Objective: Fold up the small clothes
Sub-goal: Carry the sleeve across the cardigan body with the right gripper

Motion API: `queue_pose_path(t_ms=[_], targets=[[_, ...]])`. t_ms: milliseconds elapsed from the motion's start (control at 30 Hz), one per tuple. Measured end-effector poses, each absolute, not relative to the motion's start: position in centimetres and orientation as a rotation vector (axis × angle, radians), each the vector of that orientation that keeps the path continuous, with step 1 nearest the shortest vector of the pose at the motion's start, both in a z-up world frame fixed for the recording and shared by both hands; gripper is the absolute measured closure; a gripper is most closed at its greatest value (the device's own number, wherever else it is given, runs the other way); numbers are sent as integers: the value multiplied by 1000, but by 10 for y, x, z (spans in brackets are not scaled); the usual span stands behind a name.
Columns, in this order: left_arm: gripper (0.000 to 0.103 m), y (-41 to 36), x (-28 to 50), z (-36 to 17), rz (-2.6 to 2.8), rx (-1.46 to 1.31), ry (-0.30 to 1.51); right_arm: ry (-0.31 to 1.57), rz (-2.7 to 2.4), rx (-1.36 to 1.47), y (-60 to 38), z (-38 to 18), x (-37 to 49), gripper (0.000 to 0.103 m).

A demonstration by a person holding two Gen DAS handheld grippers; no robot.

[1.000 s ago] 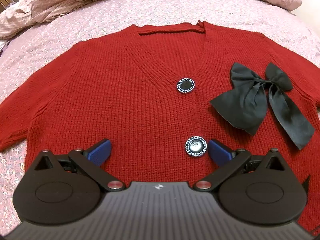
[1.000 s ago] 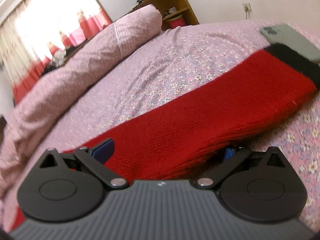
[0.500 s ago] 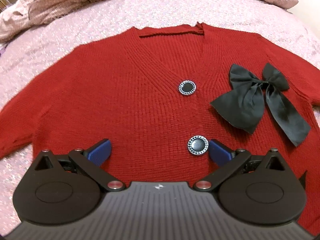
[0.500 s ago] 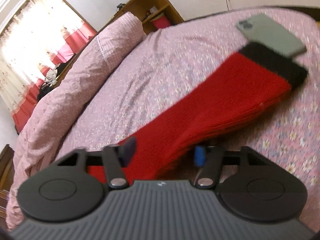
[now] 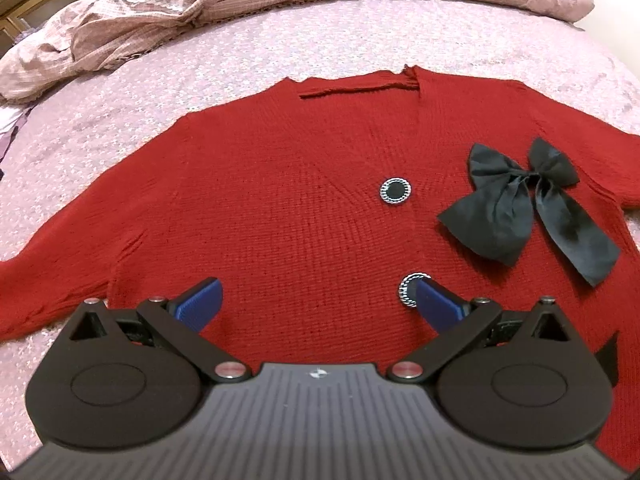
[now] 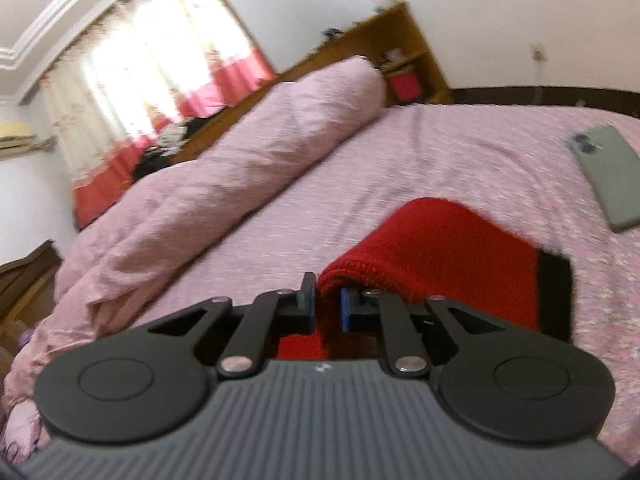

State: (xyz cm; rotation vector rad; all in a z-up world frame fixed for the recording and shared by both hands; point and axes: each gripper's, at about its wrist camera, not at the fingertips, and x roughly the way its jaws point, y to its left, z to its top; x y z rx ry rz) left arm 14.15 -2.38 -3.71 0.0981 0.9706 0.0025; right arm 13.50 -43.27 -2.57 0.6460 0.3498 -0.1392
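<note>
No brand, label or writing is showing clearly enough to read; only a small pale mark is sitting on the ribbed grey housing of each tool, too small to make out.

The red cardigan (image 5: 280, 208) is lying front-up on the pink floral bedspread (image 5: 200, 80), its neckline pointing toward the rumpled pink duvet (image 5: 192, 4). The left gripper (image 5: 316, 300) is hovering low over the cardigan's lower front, looking along the garment toward the neckline, with its blue-padded fingers (image 5: 200, 304) spread wide and gripping nothing. The right-hand pad is covering part of the lower button (image 5: 408, 290); the upper button (image 5: 395, 191) is sitting farther toward the neckline, and a black bow (image 5: 516, 216) is lying on the cardigan's chest to the right of both buttons.

The right gripper (image 6: 328, 304) is tilting, pointing across the bed toward the rolled duvet (image 6: 240, 168). Its fingers are closing down nearly together, pinching a fold of the cardigan's red sleeve (image 6: 440, 256). The sleeve is draping over the right side of the tool, its black cuff (image 6: 554, 296) hanging at the outer end. A grey-green phone (image 6: 608, 172) is lying on the bedspread beyond the cuff.
</note>
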Motion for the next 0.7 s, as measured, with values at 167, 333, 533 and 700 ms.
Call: queue_pose_path(t_ms=[167,333,533,700], targets=[[0,-14,139,-33,21,80,963,324,-45,609,-406,-5,137,89],[0,-1,135,-27,44,61,951,303,39,594,-377,11,141,89],[0,17,128,-21,71,45,937,296,132,574,-340,25,150,89],[0,33,121,-18,99,29,928,295,201,552,-308,32,159,89]])
